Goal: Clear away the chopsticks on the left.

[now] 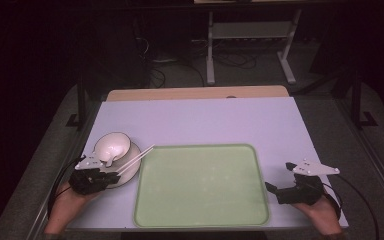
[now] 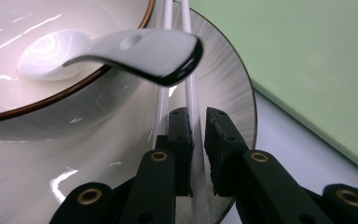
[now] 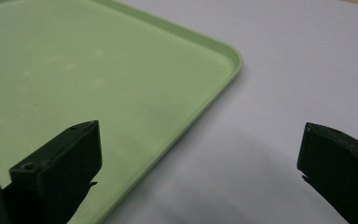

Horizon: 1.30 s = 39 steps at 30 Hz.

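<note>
From the high view, a green tray [image 1: 201,185] is seen mid-surface; left of it, a plate [image 1: 128,172] carries a bowl [image 1: 112,146], and two white chopsticks [image 1: 136,160] are laid across the plate, their long axis slanting toward the tray's far left corner. The left claw [image 1: 114,176] is placed at their near ends, the right claw [image 1: 272,188] by the tray's right edge. In the left gripper view, one chopstick [image 2: 193,100] is flanked by nearly shut jaws; a firm grip cannot be told. A spoon [image 2: 121,51] is rested in the bowl. In the right gripper view, the jaws are spread wide, holding nothing.
</note>
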Available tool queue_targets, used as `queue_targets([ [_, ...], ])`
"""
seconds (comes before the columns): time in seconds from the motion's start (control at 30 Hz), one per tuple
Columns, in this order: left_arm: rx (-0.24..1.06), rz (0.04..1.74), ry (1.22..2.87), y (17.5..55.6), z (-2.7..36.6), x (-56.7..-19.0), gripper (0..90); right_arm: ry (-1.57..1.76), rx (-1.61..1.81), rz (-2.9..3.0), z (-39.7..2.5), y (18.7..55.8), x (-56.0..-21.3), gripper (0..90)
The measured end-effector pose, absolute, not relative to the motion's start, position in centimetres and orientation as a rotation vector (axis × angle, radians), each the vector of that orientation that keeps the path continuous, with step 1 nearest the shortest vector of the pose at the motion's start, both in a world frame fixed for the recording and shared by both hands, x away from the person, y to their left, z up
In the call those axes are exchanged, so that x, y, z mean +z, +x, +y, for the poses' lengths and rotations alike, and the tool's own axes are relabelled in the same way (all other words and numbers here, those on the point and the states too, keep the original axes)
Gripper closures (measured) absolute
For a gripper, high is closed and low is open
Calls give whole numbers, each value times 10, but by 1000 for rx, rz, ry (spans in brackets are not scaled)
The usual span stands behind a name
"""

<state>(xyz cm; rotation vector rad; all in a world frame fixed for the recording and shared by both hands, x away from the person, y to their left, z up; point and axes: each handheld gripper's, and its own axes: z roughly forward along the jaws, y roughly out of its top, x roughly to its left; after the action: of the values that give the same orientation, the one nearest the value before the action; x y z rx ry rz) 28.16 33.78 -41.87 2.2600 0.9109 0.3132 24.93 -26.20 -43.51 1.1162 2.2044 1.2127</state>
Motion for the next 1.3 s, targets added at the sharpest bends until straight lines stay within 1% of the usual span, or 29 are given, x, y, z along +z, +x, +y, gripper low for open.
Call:
queue_targets([
  [0.13, 303, 903, 2267, 283, 335, -419, 793, 1115, 1212, 2204, -262, 249, -435, 0],
  [0.23, 300, 905, 2312, 284, 331, -424, 779, 1119, 1212, 2202, -262, 249, -435, 0],
  [0.4, 302, 909, 2300, 285, 330, -424, 827, 1118, 1211, 2202, -263, 249, -435, 0],
  [0.6, 301, 928, 2290, 285, 332, -423, 832, 1118, 1211, 2202, -263, 248, -435, 0],
  [1.1, 286, 938, 2186, 283, 334, -407, 837, 1115, 1218, 2197, -264, 248, -435, 0],
  [1.3, 273, 926, 2156, 281, 327, -400, 837, 1119, 1220, 2193, -264, 248, -434, 0],
])
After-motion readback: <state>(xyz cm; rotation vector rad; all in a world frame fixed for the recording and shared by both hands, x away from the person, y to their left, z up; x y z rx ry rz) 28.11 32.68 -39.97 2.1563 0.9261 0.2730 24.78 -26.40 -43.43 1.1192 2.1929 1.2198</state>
